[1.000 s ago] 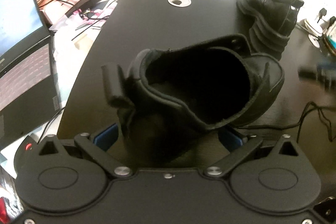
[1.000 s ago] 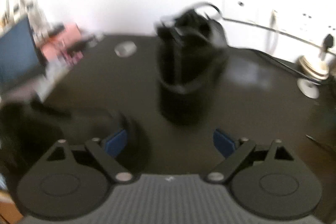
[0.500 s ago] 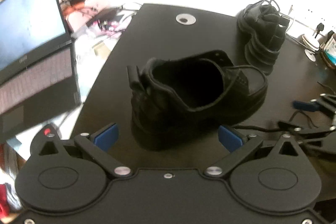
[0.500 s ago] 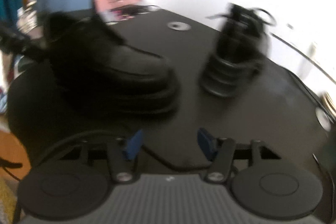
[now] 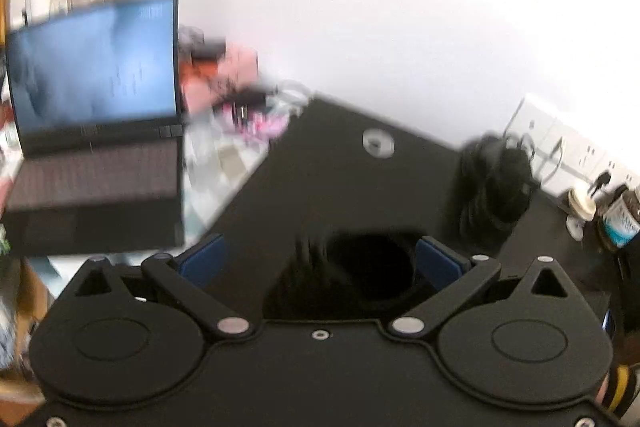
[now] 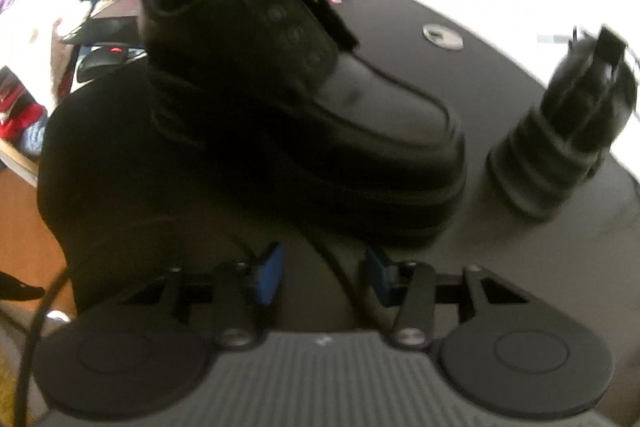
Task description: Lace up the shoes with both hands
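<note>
right wrist view: black shoe [image 6: 304,115] stands mid-desk [image 6: 472,15], eyelets bare, toe toward the right edge. second shoe [image 6: 560,147] stands near the right edge. right gripper [image 6: 324,273] jaws closing, black lace [image 6: 340,267] between the blue pads, not yet pinched. left wrist view, blurred: left gripper [image 5: 320,259] jaws spread wide above the shoe's opening, holding nothing. laptop [image 5: 96,131] beyond the desk's left edge.

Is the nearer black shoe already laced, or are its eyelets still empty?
Empty. In the right wrist view the shoe stands upright on the table, and its eyelets show as bare round holes with no lace through them.
</note>
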